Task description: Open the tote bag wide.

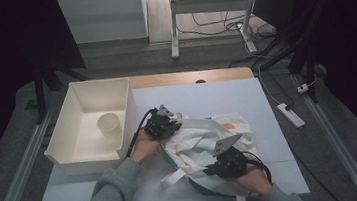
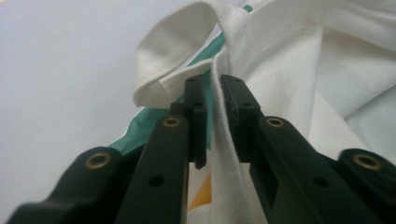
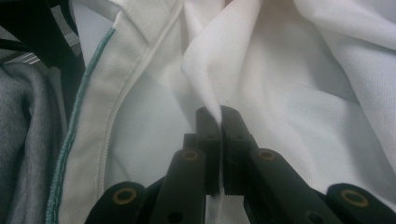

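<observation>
A crumpled white cloth bag with teal lining and an orange print lies on the white table cover. My left gripper is at the bag's left edge. In the left gripper view its jaws stand slightly apart, and a hemmed edge of the bag runs between them against one pad, beside a looped strap. My right gripper is at the bag's near side. In the right gripper view it is shut on a raised fold of the bag.
A cream bin sits at the table's left with a paper cup standing inside. A power strip lies on the floor to the right. A grey sleeve sits close to the bag's left edge.
</observation>
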`<state>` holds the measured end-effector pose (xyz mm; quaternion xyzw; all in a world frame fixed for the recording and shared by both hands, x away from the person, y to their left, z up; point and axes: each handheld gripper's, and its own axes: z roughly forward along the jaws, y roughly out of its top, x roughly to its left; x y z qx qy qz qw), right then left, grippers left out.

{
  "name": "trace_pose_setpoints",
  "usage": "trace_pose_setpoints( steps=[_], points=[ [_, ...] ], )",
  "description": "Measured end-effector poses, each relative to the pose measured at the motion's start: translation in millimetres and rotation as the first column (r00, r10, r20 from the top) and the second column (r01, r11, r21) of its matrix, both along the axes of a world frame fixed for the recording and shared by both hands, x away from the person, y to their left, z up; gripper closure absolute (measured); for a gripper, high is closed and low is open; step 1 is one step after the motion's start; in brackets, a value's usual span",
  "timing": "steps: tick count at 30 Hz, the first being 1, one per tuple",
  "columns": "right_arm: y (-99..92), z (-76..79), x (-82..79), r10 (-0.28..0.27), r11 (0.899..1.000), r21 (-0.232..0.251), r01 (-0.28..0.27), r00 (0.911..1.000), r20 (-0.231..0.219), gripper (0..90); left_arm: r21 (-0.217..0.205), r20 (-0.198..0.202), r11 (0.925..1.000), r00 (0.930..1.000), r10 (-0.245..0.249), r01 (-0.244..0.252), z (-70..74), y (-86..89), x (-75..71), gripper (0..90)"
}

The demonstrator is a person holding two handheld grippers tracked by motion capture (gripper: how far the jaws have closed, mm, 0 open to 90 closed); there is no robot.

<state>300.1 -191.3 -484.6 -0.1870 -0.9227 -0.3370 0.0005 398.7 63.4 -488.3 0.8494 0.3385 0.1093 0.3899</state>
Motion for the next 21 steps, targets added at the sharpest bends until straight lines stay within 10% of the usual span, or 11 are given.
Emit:
trace_pose_setpoints(
  steps=[11, 21],
  points=[
    [1.2, -1.7, 0.2, 0.003, 1.000, -0.013, -0.003, 1.0000, -0.002, 87.5, -0.074, 0.095, 0.9961, 0.9947, -0.040, 0.047, 41.2, 3.7, -21.3, 59.7],
    [0.6, -1.1, 0.4, 0.006, 1.000, -0.009, -0.006, 1.0000, 0.008, 87.5, 0.068, 0.038, 0.9772, 0.9783, -0.204, 0.201, 34.5, -30.5, -32.5, 51.5]
  ],
)
